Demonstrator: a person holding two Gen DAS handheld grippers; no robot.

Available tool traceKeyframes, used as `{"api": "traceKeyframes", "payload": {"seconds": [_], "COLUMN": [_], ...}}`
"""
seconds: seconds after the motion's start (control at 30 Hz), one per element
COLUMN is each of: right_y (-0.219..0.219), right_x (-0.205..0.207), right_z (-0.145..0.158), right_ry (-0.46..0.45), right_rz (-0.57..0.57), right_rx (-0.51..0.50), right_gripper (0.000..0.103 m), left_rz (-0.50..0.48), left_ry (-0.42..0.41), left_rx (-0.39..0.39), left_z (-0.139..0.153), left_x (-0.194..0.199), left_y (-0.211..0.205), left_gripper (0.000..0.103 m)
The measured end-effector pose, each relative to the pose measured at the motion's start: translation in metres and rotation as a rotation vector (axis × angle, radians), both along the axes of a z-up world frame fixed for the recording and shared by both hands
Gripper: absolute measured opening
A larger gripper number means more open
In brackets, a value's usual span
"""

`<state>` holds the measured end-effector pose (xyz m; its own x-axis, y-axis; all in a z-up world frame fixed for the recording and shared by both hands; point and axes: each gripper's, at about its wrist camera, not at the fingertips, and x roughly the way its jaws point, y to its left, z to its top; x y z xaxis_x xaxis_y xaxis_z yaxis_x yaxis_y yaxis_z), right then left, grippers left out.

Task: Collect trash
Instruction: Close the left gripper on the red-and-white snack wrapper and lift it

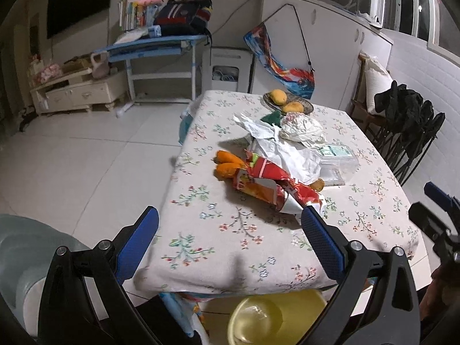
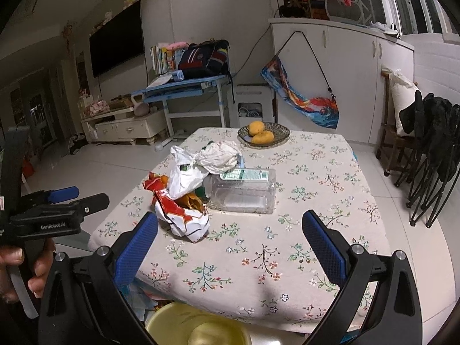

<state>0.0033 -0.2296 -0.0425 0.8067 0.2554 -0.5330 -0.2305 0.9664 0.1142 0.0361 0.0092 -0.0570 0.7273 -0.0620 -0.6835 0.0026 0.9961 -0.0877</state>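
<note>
Trash lies in one cluster near the middle of the tabletop (image 1: 230, 238), ahead of both claws. Nearest item: the red-and-white snack wrapper (image 1: 273, 184), crumpled, its long axis running diagonally from the carrots (image 1: 227, 164) at the far left toward the near right. Its near end sits just beyond the right fingertip of the left claw (image 1: 230, 221), so the wrapper lies forward and slightly right of that claw's centre line. From the right claw (image 2: 230, 224) the same wrapper (image 2: 181, 212) lies forward and left, close to the left fingertip. Both claws are spread wide with nothing between the blue pads; neither touches any item. Behind the wrapper lie a white plastic bag (image 2: 184, 175), a crumpled paper wad (image 2: 218, 155) and a clear plastic bottle (image 2: 244, 192) resting on its side, its long axis across the right claw's line of sight. A plate of mangoes (image 2: 263, 135) stands at the far edge. Judgement: the left claw is marginally nearer the wrapper; a short forward advance with slight rightward correction would bracket its near end across the narrow width. A yellow bin (image 1: 270, 316) shows below the near tabletop edge.
</note>
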Motion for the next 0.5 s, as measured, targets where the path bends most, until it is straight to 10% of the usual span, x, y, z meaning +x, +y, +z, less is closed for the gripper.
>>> {"api": "traceKeyframes", "payload": {"seconds": [0.5], "right_y": [-0.020], "right_x": [0.004], "right_z": [-0.007], "right_ry": [0.034], "right_rz": [-0.035], "right_rx": [0.043], "right_gripper": [0.096], "left_rz": [0.093], "left_ry": [0.193], "left_rx": [-0.327], "left_z": [-0.045], "left_x": [0.080], "left_y": [-0.007], "left_gripper": [0.096]}}
